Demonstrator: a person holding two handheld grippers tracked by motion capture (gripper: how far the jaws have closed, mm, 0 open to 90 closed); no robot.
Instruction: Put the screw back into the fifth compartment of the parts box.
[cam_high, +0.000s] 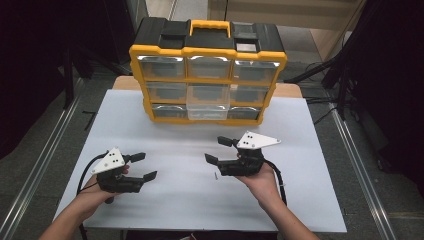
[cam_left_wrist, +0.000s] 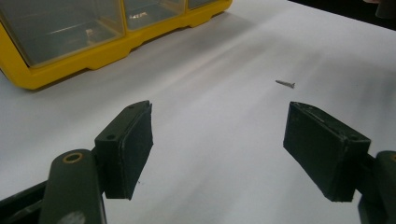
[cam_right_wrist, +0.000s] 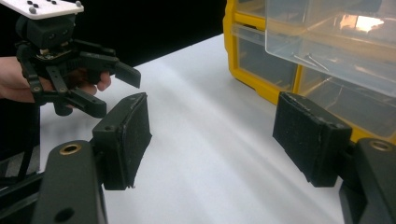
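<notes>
A single small screw (cam_high: 215, 175) lies flat on the white table (cam_high: 165, 200), between the two grippers and just in front of the lower jaw of the right gripper (cam_high: 220, 150); in the left gripper view the same screw (cam_left_wrist: 285, 84) lies beyond the open jaws, well apart from them. Both the left gripper (cam_high: 144, 166) and the right one stand wide open and hold nothing. The main risk, as I judge it, is the pick itself: the screw is thin and lies flush on a smooth surface, so flat pads closing from above may slide over it, flick it away or pinch it at one end so that it swivels and drops. A second risk is the drawer: one clear drawer (cam_high: 207, 107) in the middle column of the yellow organizer (cam_high: 207, 52) stands pulled out (it seems already to hold a few screws, seen in the right gripper view), and a careless approach could knock it or push the whole case back. Counted: one loose screw on the table, two grippers, one organizer with nine drawers in three rows of three, one of them open; the number of screws inside is too small to tell.
</notes>
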